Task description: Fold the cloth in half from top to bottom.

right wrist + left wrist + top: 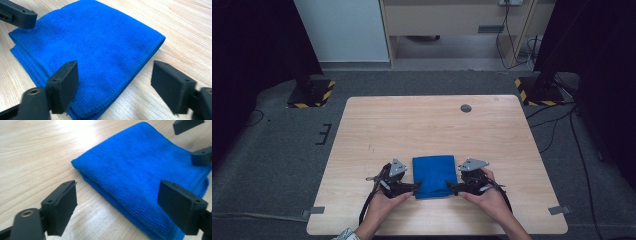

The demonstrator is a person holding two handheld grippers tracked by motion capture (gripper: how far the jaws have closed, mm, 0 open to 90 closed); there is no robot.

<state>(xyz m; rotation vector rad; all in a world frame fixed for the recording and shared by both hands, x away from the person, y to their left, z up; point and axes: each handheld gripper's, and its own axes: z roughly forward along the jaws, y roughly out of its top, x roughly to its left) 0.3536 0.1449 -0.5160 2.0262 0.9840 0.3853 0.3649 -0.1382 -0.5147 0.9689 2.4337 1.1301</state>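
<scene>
Right now I have the folded blue cloth (434, 176) lying flat on the table (377, 125), near the edge closest to the person, with one gripper at each side of it. The left gripper (417, 185) sits just beside the cloth's left edge and the right gripper (451, 186) just beside its right edge. Both have their jaws spread apart with nothing pinched; in the left gripper view the cloth (140, 177) lies between and beyond the pads without either pad pressing it, and the right gripper view shows the same, with the cloth's near corner (100, 57) under the gap.

My worry from here is the fold. The cloth is a stack of several layers, and if I close on an edge too shallowly I would judge that only the top layer comes up and the stack slides open. Closing the two sides unevenly could also drag the cloth toward one gripper and skew it on the table.

How many layers there are I cannot count; the stacked edges blur together close to the cameras. The cloth's underside is hidden. From the high view, whether the lower jaws touch the table is too small to tell.
</scene>
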